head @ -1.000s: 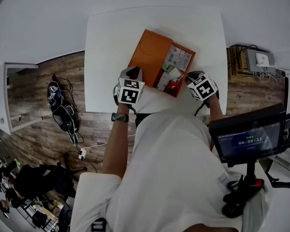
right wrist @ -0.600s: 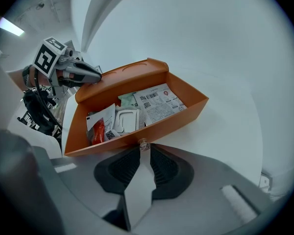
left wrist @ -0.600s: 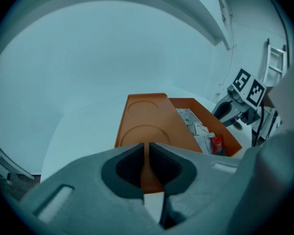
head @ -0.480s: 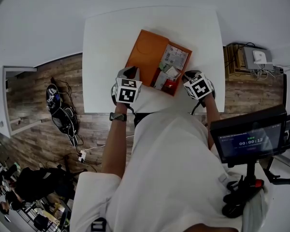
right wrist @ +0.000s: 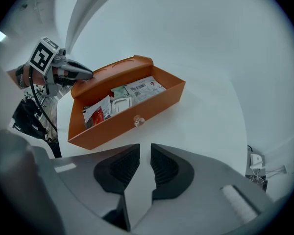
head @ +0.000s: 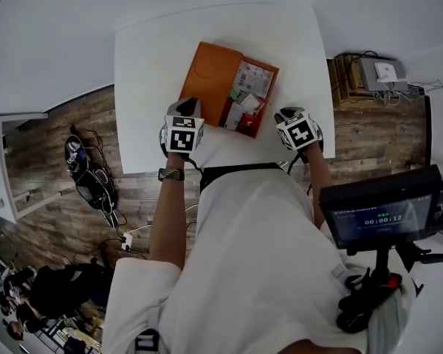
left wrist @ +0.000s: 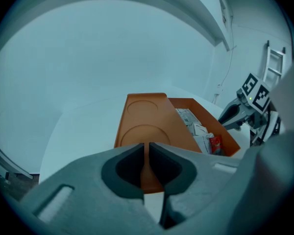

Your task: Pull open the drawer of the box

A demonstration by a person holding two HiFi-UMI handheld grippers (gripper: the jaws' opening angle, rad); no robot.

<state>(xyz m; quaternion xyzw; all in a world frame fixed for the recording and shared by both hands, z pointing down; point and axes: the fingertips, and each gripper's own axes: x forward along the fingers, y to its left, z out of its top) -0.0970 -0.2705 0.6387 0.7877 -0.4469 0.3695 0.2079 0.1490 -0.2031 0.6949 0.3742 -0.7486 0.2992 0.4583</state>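
Drawer (right wrist: 118, 125) open, right gripper (right wrist: 145, 149) opening, empty

The person reaches forward with both bare forearms, the left arm (head: 166, 216) at the left with a dark band on its wrist and the right arm (head: 315, 169) at the right, and each hand holds its gripper at about the same reach, well apart from the other. The left gripper (left wrist: 147, 151) points far and slightly right, its fingers (left wrist: 130, 165) drawn together to a thin slit with nothing between them. The right gripper (right wrist: 145, 151) points far and left, its fingers (right wrist: 120, 168) opening with a clear gap and nothing held between them.
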